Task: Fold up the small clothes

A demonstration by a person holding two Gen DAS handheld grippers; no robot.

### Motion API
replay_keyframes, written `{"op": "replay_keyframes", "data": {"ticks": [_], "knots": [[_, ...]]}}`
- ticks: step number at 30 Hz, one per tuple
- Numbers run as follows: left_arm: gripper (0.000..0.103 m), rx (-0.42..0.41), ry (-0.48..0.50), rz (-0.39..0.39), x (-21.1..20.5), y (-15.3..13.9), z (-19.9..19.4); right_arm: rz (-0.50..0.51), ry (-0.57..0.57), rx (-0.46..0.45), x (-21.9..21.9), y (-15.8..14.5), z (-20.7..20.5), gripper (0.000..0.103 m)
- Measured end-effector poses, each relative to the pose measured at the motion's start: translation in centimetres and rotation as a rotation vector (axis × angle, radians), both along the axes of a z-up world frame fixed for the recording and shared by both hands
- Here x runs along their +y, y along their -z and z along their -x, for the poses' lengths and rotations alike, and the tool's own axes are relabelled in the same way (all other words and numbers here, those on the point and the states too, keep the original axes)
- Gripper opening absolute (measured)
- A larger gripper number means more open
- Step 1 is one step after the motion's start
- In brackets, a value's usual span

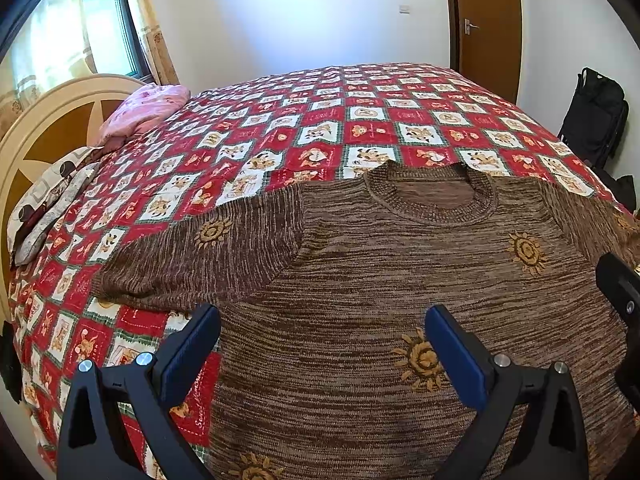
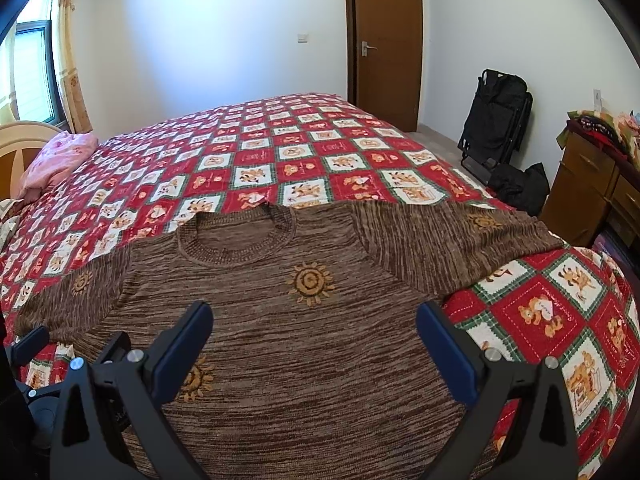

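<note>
Left gripper [image 1: 322, 322]: fingers spread wide, blue pads facing each other, nothing held, hovering over the lower left part of the sweater [image 1: 380, 280], one finger past its side edge above the quilt [image 1: 280, 128]

Right gripper [image 2: 314, 320]: fingers spread equally wide, nothing held, hovering over the lower right part of the sweater [image 2: 280, 320], outer finger close to its side edge

Brown knit sweater with orange sun motifs: spread flat and face up at the near edge of the bed, round neckline [image 1: 432, 196] pointing away toward the far edge, both sleeves stretched out sideways, right sleeve [image 2: 460, 240] reaching toward the bed's right edge

Red, white and green patchwork quilt with bear prints: covering the whole bed, smooth beyond the neckline

Left edge of the bed: cream headboard [image 1: 52, 120], patterned pillow [image 1: 52, 196], pink bundle of bedding [image 1: 144, 110] toward the far left corner

Right of the bed: wooden dresser [image 2: 592, 184] with clothes piled on top, black bag [image 2: 518, 186] on the floor, folded black chair [image 2: 496, 116] against the wall

Far side of the room: white wall, light switch [image 2: 303, 38], closed brown door [image 2: 386, 44] with a metal handle, window [image 1: 108, 28] with yellow curtain [image 1: 148, 24] at far left
</note>
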State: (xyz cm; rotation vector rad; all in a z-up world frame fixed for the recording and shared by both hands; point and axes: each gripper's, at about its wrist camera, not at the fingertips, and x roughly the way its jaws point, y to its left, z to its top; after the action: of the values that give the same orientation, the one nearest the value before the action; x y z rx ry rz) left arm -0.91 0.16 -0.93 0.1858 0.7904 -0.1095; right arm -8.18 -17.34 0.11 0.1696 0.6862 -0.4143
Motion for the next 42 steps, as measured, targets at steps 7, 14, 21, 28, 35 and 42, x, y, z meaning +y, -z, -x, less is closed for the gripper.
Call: {"op": "replay_keyframes", "data": {"ticks": [7,14,21,28,35,42], "knots": [[0.102,-0.011,-0.003,-0.012,-0.14,-0.24,0.02,0.0,-0.003,0.001,-0.03,0.03,0.11,0.103],[0.102,-0.01,-0.009,-0.024,-0.05,-0.12,0.07,-0.001,-0.003,0.003,0.04,0.1,0.1,0.103],[0.102,-0.007,-0.008,-0.019,0.1,-0.16,0.07,-0.01,-0.001,0.005,0.1,0.2,0.15,0.103],[0.102,-0.006,-0.008,-0.02,0.04,-0.14,0.08,-0.012,0.001,0.005,0.06,0.19,0.14,0.103],[0.102,-0.004,-0.007,-0.02,-0.05,-0.1,0.07,-0.015,0.002,0.004,0.08,0.11,0.14,0.103],[0.102,-0.003,-0.006,-0.021,-0.18,-0.09,0.02,-0.011,0.003,0.004,0.14,0.0,0.12,0.103]]}}
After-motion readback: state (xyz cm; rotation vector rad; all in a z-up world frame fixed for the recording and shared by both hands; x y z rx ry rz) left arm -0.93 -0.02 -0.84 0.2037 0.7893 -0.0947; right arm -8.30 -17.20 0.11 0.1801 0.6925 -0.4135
